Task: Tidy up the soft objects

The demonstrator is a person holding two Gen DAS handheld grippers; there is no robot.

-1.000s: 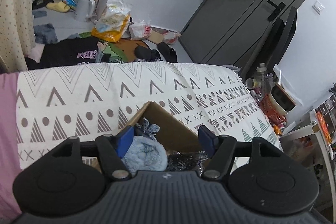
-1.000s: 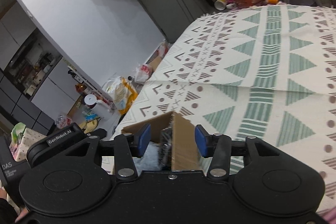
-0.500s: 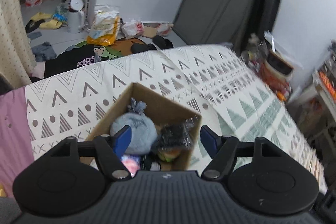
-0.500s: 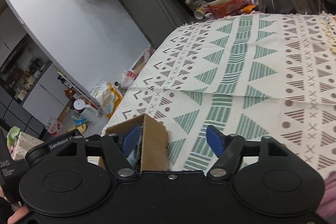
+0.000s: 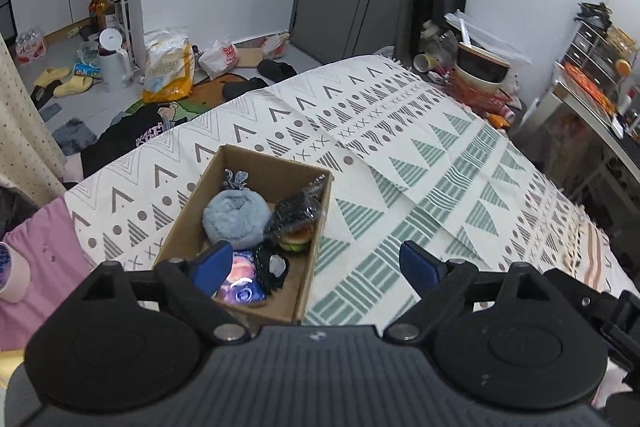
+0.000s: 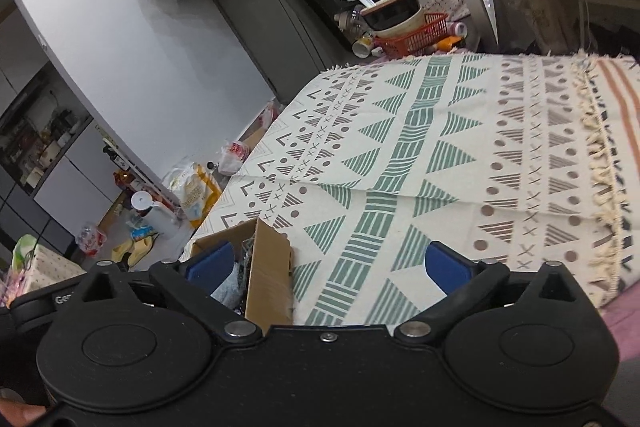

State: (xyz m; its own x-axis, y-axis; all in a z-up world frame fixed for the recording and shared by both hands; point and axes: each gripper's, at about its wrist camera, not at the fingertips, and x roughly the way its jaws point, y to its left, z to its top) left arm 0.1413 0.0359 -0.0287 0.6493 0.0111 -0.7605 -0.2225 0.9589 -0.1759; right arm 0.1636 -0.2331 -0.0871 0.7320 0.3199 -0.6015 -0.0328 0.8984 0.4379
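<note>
Task looks nearly done, judging by the layout. Your left tongs [image 5: 314, 265] hang wide open, nothing held, low centre of the left view above the near end of the box [image 5: 192, 207]. Your right tongs [image 6: 328, 265] are spread wide too and empty, bottom centre of the right view, with the box [image 6: 268, 275] just behind the left finger.

Box sits on the patterned bed cover [image 5: 400, 163], centre-left of the left view. Inside:
- grey plush [image 5: 236, 217] with a knotted top, mid box
- black netted item [image 5: 294, 213] in clear wrap, against the right wall
- burger toy [image 5: 296, 239] just below it, touching
- pink-purple item [image 5: 240, 279] at the near end, partly hidden by your left finger
- small black piece [image 5: 274, 267] with a grey patch, beside it

No loose soft things show on the cover in either view. What's left, if anything, can't be told from here; floor clutter at upper left looks unrelated.
</note>
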